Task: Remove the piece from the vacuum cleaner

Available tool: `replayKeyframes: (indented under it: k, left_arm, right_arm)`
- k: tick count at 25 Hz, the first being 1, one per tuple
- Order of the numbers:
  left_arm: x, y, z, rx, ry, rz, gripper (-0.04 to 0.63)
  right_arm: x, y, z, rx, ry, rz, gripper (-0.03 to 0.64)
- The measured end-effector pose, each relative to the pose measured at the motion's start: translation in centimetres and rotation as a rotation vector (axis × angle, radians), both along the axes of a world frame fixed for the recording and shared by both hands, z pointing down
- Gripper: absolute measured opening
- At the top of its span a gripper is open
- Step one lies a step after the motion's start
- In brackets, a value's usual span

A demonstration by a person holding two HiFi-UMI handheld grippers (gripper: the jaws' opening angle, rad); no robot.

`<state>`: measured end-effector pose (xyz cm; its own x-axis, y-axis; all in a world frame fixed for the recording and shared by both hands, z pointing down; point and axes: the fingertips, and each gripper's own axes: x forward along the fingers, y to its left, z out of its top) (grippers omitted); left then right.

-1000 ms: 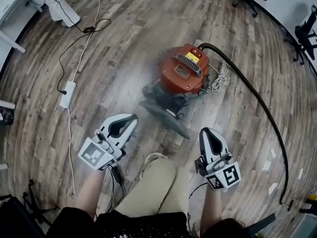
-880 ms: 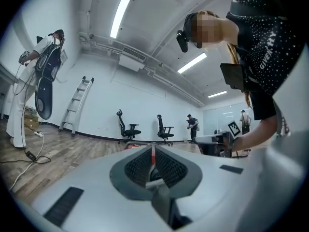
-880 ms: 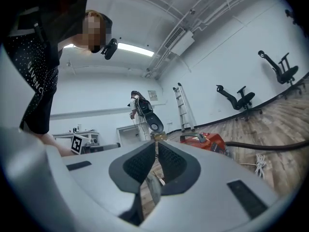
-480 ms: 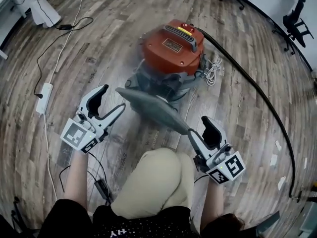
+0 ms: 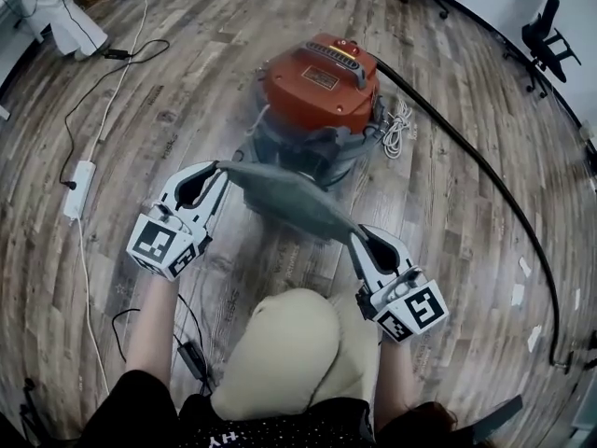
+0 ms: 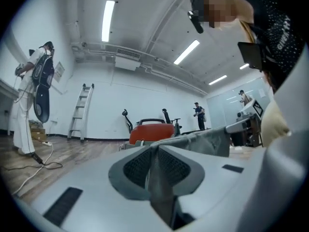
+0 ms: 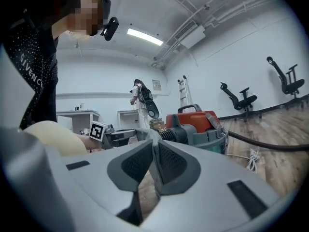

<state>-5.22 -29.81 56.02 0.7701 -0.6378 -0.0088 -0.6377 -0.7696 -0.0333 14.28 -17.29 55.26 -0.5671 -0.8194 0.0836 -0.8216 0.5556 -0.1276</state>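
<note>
A red vacuum cleaner (image 5: pixel 322 87) stands on the wood floor with a long grey piece (image 5: pixel 284 197) lying across its front. My left gripper (image 5: pixel 215 169) is at the piece's left end, and its jaws are closing with the thin grey edge (image 6: pixel 155 166) pinched between the pads. My right gripper (image 5: pixel 358 237) is at the right end, jaws likewise closing on the piece's edge (image 7: pixel 153 166). The left gripper view shows the vacuum cleaner (image 6: pixel 149 132) beyond the jaws; the vacuum cleaner (image 7: pixel 198 124) also stands behind the right jaws.
A black hose (image 5: pixel 466 147) curves from the vacuum to the right. A coiled white cord (image 5: pixel 401 124) lies beside it. A white power strip (image 5: pixel 77 189) and cables lie at left. An office chair (image 5: pixel 546 26) stands far right. My knee (image 5: pixel 280 343) is just below the grippers.
Both grippers moved forward from beside my knee to the ends of the grey piece. Their jaws spread wide around it half a second ago and have since closed onto it.
</note>
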Motion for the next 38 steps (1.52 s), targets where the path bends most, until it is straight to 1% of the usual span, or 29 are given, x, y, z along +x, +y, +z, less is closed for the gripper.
replayKeyframes:
  k: [2, 5, 7, 9, 10, 11, 13, 14, 15, 16, 17, 18, 19, 20, 21, 22, 24, 26, 30, 33, 38]
  left_arm:
    - [-0.5, 0.1, -0.1, -0.014, 0.019, -0.016, 0.043]
    - [-0.6, 1.6, -0.7, 0.013, 0.016, -0.013, 0.028]
    - [-0.9, 2.5, -1.4, 0.029, 0.040, -0.019, 0.025]
    - [-1.8, 3.1, -2.1, 0.025, 0.095, -0.030, 0.024]
    - [-2.0, 3.5, -2.3, 0.023, 0.105, -0.023, 0.025]
    - [-2.0, 3.8, -2.3, 0.025, 0.095, -0.008, 0.025]
    - [-1.5, 4.4, -2.0, 0.026, 0.074, 0.020, 0.026]
    - [-1.4, 4.5, -1.9, 0.014, 0.094, 0.027, 0.031]
    - [-1.6, 4.6, -2.0, 0.002, 0.134, 0.024, 0.098]
    - [-1.9, 4.6, -2.3, -0.004, 0.172, 0.013, 0.197]
    - [-2.2, 4.6, -2.5, -0.001, 0.189, -0.004, 0.218]
    - [-2.5, 4.7, -2.5, 0.007, 0.179, -0.019, 0.218]
    - [-2.5, 4.9, -2.3, 0.017, 0.147, -0.025, 0.216]
    - [-2.4, 5.3, -2.1, 0.029, 0.106, -0.021, 0.177]
    - [-2.0, 5.7, -1.9, 0.041, 0.070, -0.007, 0.006]
    - [-1.6, 6.1, -1.8, 0.048, 0.043, 0.014, 0.006]
    - [-0.7, 6.8, -1.4, 0.052, 0.008, 0.055, 0.006]
    - [0.1, 7.2, -1.1, 0.055, -0.008, 0.075, 0.006]
    - [0.7, 8.0, -0.8, 0.042, -0.002, 0.091, 0.006]
    - [1.0, 8.5, -0.4, 0.036, -0.020, 0.107, 0.006]
    - [1.1, 9.1, 0.1, 0.024, -0.039, 0.115, 0.006]
  right_arm:
    - [-0.5, 0.4, 0.1, 0.000, 0.015, -0.014, 0.046]
    - [-1.4, 1.3, 0.1, 0.005, 0.037, -0.032, 0.043]
    - [-1.3, 2.0, -0.3, 0.013, -0.001, -0.036, 0.041]
    - [-0.6, 2.8, -0.6, 0.012, -0.067, -0.042, 0.040]
    - [-0.3, 3.2, -0.5, 0.006, -0.084, -0.042, 0.040]
    - [-0.1, 3.4, -0.2, -0.001, -0.086, -0.035, 0.041]
    - [0.5, 3.2, 0.4, -0.009, -0.087, 0.011, 0.043]
    - [0.8, 2.8, 0.3, -0.008, -0.111, 0.045, 0.080]
    - [1.3, 2.5, 0.1, -0.003, -0.150, 0.077, 0.190]
    - [1.7, 2.2, -0.2, 0.001, -0.187, 0.103, 0.267]
    - [1.9, 1.9, -0.4, 0.001, -0.205, 0.119, 0.275]
    - [2.0, 1.9, -0.3, -0.005, -0.196, 0.119, 0.275]
    - [1.8, 2.1, -0.2, -0.014, -0.167, 0.106, 0.270]
    - [1.6, 2.4, 0.0, -0.021, -0.135, 0.087, 0.251]
    - [1.2, 2.7, 0.1, -0.024, -0.115, 0.066, 0.121]
    - [0.9, 3.1, 0.1, -0.025, -0.108, 0.040, 0.011]
    - [0.2, 3.6, -0.1, -0.015, -0.103, -0.011, 0.011]
    - [-0.1, 3.8, -0.3, -0.001, -0.083, -0.028, 0.011]
    - [-0.1, 4.1, -0.4, 0.011, -0.061, -0.024, 0.011]
    - [-0.2, 4.4, -0.4, 0.019, -0.046, -0.026, 0.011]
    - [-0.1, 4.7, -0.1, 0.021, -0.047, -0.021, 0.011]
